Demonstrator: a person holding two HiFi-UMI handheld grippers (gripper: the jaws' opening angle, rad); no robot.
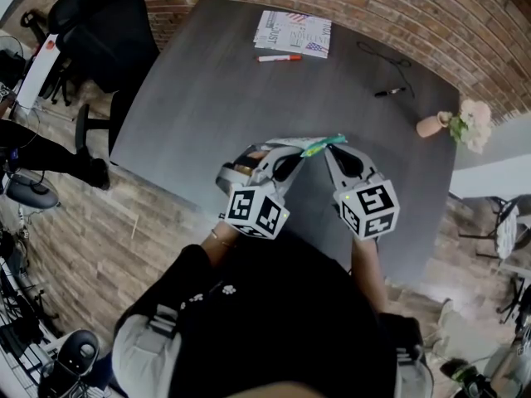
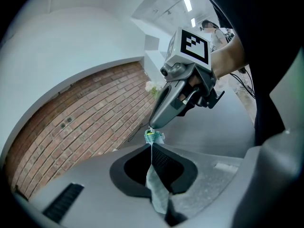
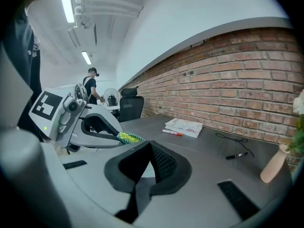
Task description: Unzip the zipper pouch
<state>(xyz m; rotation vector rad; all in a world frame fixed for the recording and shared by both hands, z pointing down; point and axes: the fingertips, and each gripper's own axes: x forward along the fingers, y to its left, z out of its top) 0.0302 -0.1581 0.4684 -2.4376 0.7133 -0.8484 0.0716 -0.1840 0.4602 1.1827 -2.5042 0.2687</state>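
Note:
A small green-teal zipper pouch (image 1: 322, 146) hangs in the air between my two grippers, above the near part of the grey table (image 1: 216, 98). My left gripper (image 1: 299, 156) is shut on it: in the left gripper view the pale teal fabric (image 2: 156, 189) runs up between the closed pads of the left gripper (image 2: 153, 151). My right gripper (image 1: 328, 150) is shut too, and its tip pinches the pouch's green end (image 2: 153, 136). In the right gripper view the pouch (image 3: 129, 137) lies just past the closed right gripper (image 3: 149, 146), at the other gripper's fingertips.
At the table's far side lie a booklet (image 1: 292, 33), a red marker (image 1: 279, 57), a black pen (image 1: 390, 92) and a thin cable (image 1: 383, 54). A vase with pale flowers (image 1: 452, 123) lies at the right edge. A black office chair (image 1: 108, 31) stands left.

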